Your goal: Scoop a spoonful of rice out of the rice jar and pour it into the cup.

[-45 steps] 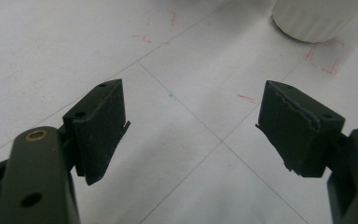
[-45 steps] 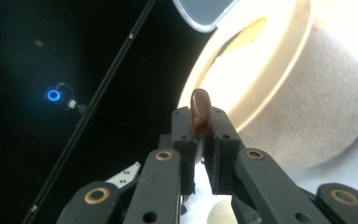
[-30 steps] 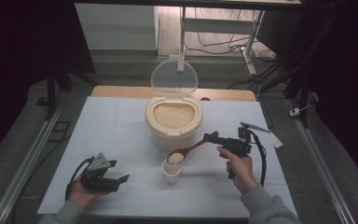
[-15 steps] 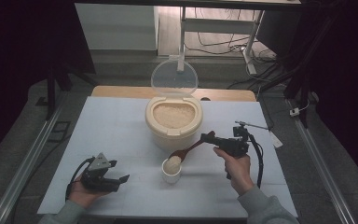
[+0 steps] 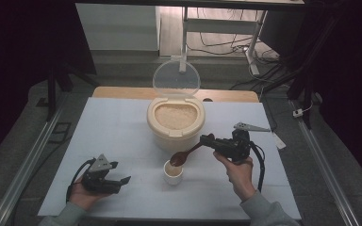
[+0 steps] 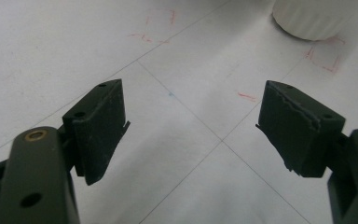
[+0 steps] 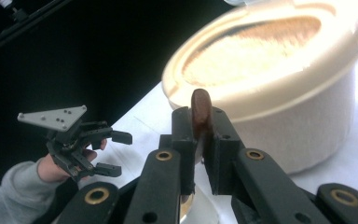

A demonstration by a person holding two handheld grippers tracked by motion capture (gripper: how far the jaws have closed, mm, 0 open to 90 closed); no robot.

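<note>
- Bench [image 5: 122, 136]: white sheet top ruled by thin lines into large squares; small red marks on it in the left gripper view. A strip of wooden board shows along its far edge.
- Room: dark on both sides; grey floor, metal rails along the left and right of the bench, a metal frame and loose cables beyond the far edge.
- Rice container [image 5: 175, 120]: cream, round, at mid-bench toward the far edge, filled with pale grain; its clear lid [image 5: 176, 80] stands hinged upright behind it.
- Cup [image 5: 173, 172]: small, white, in front of the container, near it but apart.
- Spoon [image 5: 186, 154]: brown wood, handle clamped between the jaws of the right gripper [image 5: 208, 140], bowl tilted down over the cup's rim. In the right gripper view the handle end [image 7: 200, 112] stands up between the closed pads.
- Left gripper [image 5: 122, 179]: held low at the near left corner, jaws spread wide with nothing between them; in its own view only bare bench lies between the pads [image 6: 100, 123].
- Open room: bare sheet left of the container and between the left gripper and the cup; bare strip to the right of the right hand [image 5: 238, 172] up to the bench edge.
- Near edge: both forearms cross it, well apart.
</note>
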